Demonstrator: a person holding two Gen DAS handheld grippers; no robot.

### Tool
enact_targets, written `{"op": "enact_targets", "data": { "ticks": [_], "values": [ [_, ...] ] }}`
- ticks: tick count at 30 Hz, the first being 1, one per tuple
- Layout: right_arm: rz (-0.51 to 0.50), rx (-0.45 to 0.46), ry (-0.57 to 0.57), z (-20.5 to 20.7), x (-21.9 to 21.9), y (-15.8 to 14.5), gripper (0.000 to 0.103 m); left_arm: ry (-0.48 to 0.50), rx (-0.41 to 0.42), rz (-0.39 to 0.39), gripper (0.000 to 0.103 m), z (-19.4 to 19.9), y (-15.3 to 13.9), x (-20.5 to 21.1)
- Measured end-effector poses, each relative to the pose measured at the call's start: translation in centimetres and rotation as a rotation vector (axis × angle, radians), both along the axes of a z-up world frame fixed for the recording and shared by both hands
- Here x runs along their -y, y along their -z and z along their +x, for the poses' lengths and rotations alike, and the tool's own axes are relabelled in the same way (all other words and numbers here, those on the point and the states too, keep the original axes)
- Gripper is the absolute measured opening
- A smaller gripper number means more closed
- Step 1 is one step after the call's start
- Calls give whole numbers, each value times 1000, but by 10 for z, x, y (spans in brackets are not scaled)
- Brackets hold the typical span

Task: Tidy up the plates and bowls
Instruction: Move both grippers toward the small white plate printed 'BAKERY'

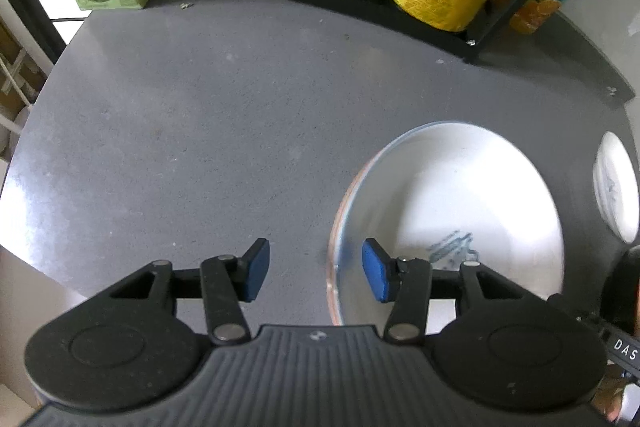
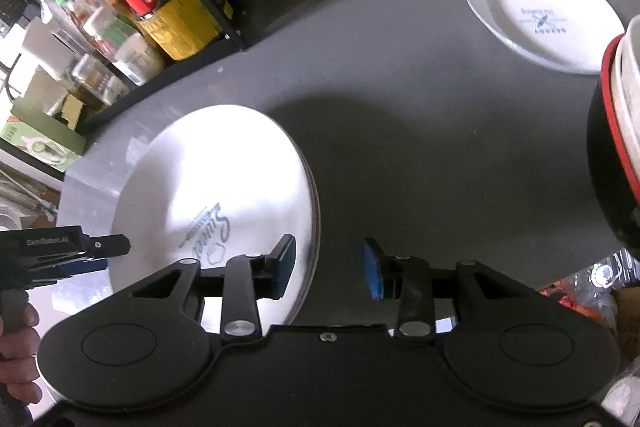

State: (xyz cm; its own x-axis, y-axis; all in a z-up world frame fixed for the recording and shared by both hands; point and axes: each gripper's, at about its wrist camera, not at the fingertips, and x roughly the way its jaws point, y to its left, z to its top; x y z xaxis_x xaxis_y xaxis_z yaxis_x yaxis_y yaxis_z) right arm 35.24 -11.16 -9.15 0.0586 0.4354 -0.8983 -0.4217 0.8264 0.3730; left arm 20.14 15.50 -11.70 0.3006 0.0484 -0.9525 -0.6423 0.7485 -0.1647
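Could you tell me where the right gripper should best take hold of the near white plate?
Probably at the near plate's right rim, coming in low from the front edge of the counter. The right gripper is open and already straddles that thin raised edge.

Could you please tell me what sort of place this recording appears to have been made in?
Most likely a home kitchen counter: a grey countertop, a black rack crowded with oil and sauce bottles, and white plates, such as the near plate, laid out on it.

My left gripper (image 1: 316, 269) hangs low, pads spread wide, nothing between them — my right gripper (image 2: 330, 269) sits level beside it, gaping too, and my hand (image 2: 16, 359) grips a handle.
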Motion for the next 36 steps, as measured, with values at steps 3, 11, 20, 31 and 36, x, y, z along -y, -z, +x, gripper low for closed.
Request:
{"op": "enact_targets", "data": {
  "ticks": [3,11,20,31,36],
  "values": [
    [29,0,-22,3,1,-7,43,6,-8,-1,50,6,-7,5],
    [35,23,-85,18,3,-29,60,47,20,-13,63,28,-28,30],
    [25,92,-74,54,30,-50,76,89,70,-13,71,59,-52,67],
    [75,140,-29,111,67,-74,99,170,141,5,88,116,-84,114],
    [86,151,-8,133,84,-76,103,206,159,-12,92,143,-90,135]
  ]
}}
